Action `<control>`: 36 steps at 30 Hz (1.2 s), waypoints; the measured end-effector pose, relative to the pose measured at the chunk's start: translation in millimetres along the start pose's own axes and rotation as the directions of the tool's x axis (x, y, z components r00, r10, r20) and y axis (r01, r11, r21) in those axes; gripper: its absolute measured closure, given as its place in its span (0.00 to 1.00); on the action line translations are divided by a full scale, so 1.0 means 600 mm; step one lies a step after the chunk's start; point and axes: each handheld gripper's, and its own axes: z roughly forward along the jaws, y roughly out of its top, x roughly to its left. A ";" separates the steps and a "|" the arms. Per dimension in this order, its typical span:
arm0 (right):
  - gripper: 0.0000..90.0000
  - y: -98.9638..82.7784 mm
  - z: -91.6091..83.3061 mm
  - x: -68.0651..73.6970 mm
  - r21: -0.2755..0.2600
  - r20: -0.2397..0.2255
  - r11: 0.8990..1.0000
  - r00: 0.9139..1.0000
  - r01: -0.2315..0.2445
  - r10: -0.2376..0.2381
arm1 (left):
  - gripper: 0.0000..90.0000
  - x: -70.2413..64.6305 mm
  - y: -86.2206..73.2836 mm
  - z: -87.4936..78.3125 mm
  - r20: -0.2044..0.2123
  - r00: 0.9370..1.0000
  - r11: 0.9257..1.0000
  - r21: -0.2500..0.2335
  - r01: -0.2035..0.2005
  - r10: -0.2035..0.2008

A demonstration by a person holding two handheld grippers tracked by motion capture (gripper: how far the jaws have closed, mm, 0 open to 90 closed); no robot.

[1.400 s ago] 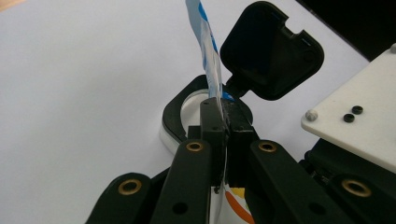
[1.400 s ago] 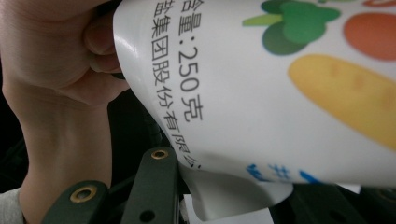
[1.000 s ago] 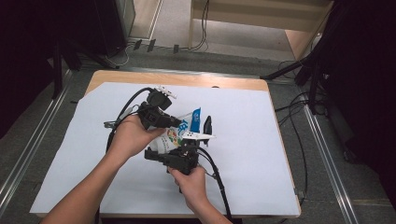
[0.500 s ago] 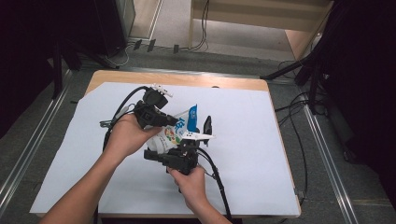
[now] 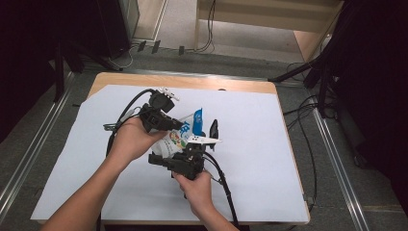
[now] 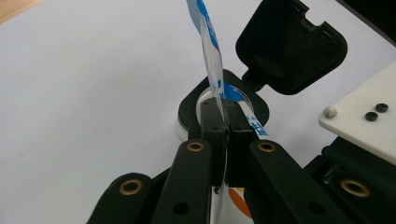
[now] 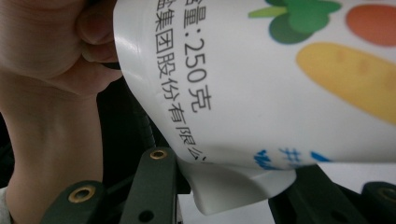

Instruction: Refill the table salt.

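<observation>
A white pouch with a blue top and printed vegetables is held up between both grippers at the table's middle. My left gripper is shut on its blue-and-white upper edge. In the left gripper view, the pinch sits right above a round container with a black rim. The container's black flip lid stands open, and this lid also shows in the high view. My right gripper holds the pouch from below. The folded bottom corner of the pouch fills the space between its jaws.
A white sheet covers the wooden table. Cables trail from both grippers toward the near edge. A hand shows close by on the left of the right gripper view. Dark equipment and floor cables surround the table.
Hardly anything. The pouch's blue top has tipped slightly more upright between the two grippers, which keep their hold.
</observation>
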 end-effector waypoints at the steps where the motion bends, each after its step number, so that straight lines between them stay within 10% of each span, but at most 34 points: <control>1: 0.80 0.000 0.000 0.000 0.000 0.000 1.000 1.000 0.001 -0.001 | 1.00 -0.001 0.001 0.001 0.001 1.000 1.000 -0.001 0.002 -0.002; 36: 0.80 -0.008 0.006 -0.005 0.026 0.018 0.999 0.999 0.035 -0.036 | 1.00 0.011 -0.010 0.002 0.047 0.999 1.000 0.006 0.011 -0.011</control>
